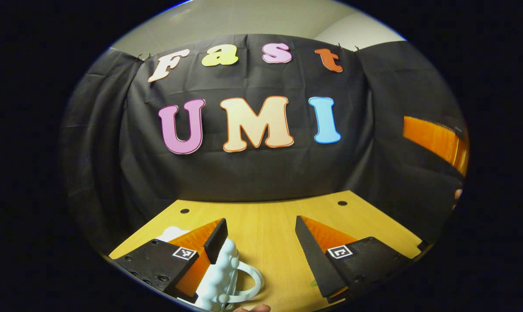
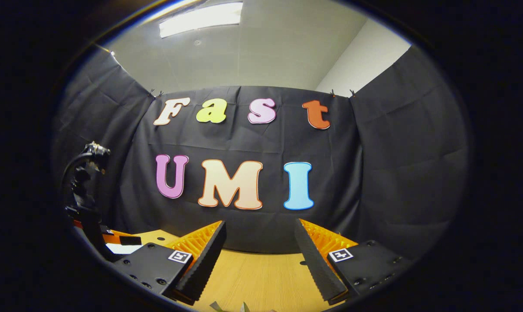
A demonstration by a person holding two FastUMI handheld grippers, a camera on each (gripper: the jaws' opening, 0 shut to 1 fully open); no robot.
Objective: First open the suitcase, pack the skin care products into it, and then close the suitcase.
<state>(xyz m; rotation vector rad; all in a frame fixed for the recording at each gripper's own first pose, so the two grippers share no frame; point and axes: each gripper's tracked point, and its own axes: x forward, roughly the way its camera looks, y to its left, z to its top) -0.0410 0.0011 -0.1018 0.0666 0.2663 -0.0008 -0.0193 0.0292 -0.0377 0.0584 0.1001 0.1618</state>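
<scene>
Currently both the left gripper (image 1: 261, 245) and right gripper (image 2: 261, 247) hover with jaws released, grasping nothing. No suitcase is visible from either camera, so reaching blind risks knocking the white bumpy mug (image 1: 224, 277) at the lower left on the wooden table (image 1: 266, 221).

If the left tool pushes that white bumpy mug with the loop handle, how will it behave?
The white bumpy mug looks rigid and glossy, probably ceramic, so likely slippery and breakable. On the smooth wooden table it should slide rather than roll. A push on its loop handle would probably spin it.
</scene>
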